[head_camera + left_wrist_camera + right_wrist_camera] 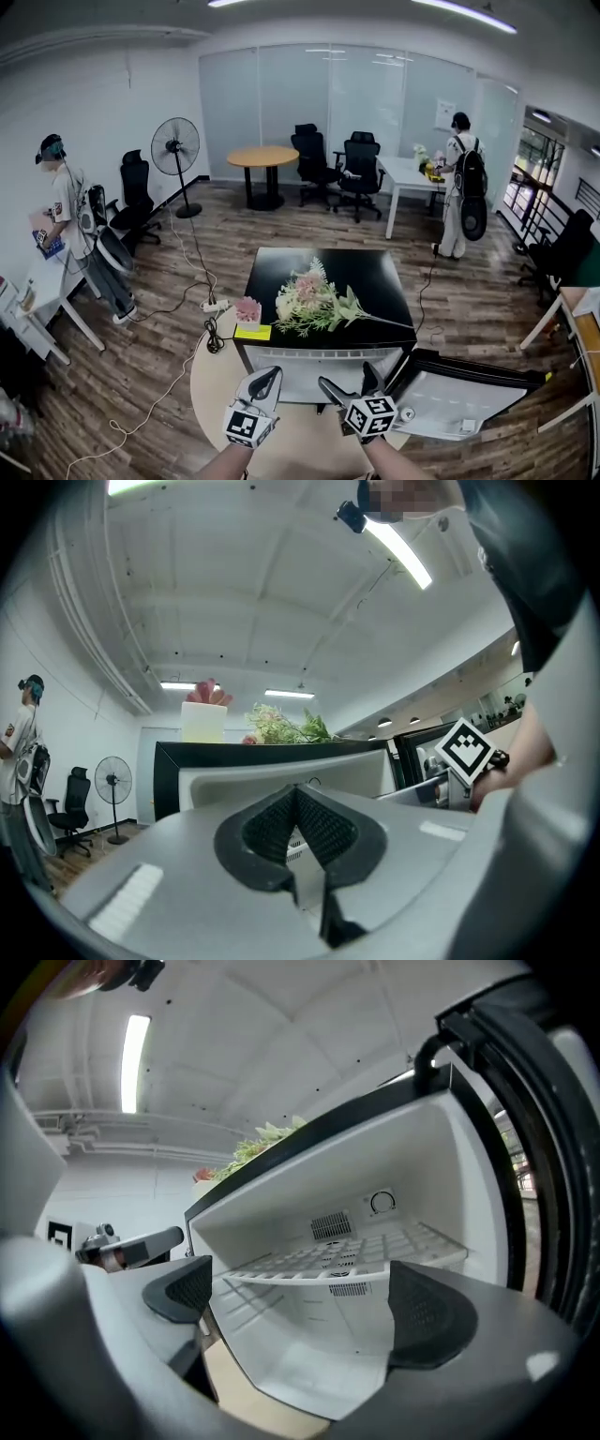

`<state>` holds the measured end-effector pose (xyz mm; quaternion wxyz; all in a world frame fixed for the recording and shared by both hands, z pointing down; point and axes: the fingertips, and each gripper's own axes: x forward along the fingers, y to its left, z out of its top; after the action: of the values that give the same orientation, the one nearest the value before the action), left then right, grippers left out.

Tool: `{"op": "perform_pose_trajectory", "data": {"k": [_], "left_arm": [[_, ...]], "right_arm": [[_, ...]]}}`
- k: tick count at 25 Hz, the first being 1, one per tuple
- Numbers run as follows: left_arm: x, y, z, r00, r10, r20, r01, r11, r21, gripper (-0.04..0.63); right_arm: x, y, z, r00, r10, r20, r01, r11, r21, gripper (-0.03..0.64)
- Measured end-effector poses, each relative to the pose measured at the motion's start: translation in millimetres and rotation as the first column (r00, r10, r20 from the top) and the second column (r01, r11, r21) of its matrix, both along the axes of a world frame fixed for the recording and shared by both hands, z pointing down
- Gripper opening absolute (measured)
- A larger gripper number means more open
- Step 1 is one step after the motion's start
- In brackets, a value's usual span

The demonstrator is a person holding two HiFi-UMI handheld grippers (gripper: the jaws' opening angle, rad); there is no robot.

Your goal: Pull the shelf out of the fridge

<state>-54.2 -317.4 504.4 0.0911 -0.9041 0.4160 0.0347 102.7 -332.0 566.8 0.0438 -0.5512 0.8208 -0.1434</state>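
The white wire shelf (347, 1258) sits in its place inside the fridge (375, 272), and the door (464, 398) is swung open. My right gripper (305, 1302) is wide open and holds nothing. It points at the shelf's front edge but does not touch it. My left gripper (298, 822) is closed tight on nothing, just beside the right one. I think this is the reaching step. Next I need to slide the right one in, pinch the front edge, and pull straight out.

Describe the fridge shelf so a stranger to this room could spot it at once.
Find the low black-topped fridge in mid-room, its door swung open. Inside, the shelf is the one white wire grid spanning it, unlike the smooth walls.
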Motion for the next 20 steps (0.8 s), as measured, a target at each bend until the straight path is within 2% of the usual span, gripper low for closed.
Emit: {"op": "perform_pose_trajectory", "data": {"k": [4, 7, 10, 14, 17, 20], "left_arm": [[-0.7, -0.8, 4.4, 1.0, -0.009, 0.018, 0.009, 1.0, -0.013, 0.0], [-1.8, -1.3, 6.0, 0.999, -0.016, 0.029, 0.016, 1.0, -0.014, 0.0], [-4.8, -3.7, 7.1, 0.999, -0.028, 0.036, 0.028, 1.0, -0.012, 0.0], [-6.8, -4.8, 9.0, 0.998, -0.032, 0.053, 0.033, 0.999, -0.014, 0.0], [-8.8, -5.3, 12.7, 0.996, -0.044, 0.076, 0.047, 0.998, -0.044, 0.0], [-8.4, -5.4, 13.5, 0.994, -0.048, 0.095, 0.054, 0.996, -0.066, 0.0]], "right_arm": [[1.8, -16.3, 9.6, 0.981, 0.005, 0.191, 0.01, 0.997, -0.077, 0.595], [3.3, -26.3, 18.3, 0.934, 0.013, 0.356, 0.039, 0.99, -0.138, 0.592], [3.3, -35.9, 24.8, 0.888, 0.019, 0.459, 0.07, 0.982, -0.175, 0.591], [1.4, -46.9, 24.2, 0.812, 0.021, 0.584, 0.115, 0.974, -0.195, 0.552], [0.7, -56.4, 25.4, 0.756, 0.029, 0.654, 0.144, 0.967, -0.209, 0.518], [3.1, -66.1, 31.0, 0.673, 0.068, 0.736, 0.166, 0.956, -0.24, 0.509]]}}
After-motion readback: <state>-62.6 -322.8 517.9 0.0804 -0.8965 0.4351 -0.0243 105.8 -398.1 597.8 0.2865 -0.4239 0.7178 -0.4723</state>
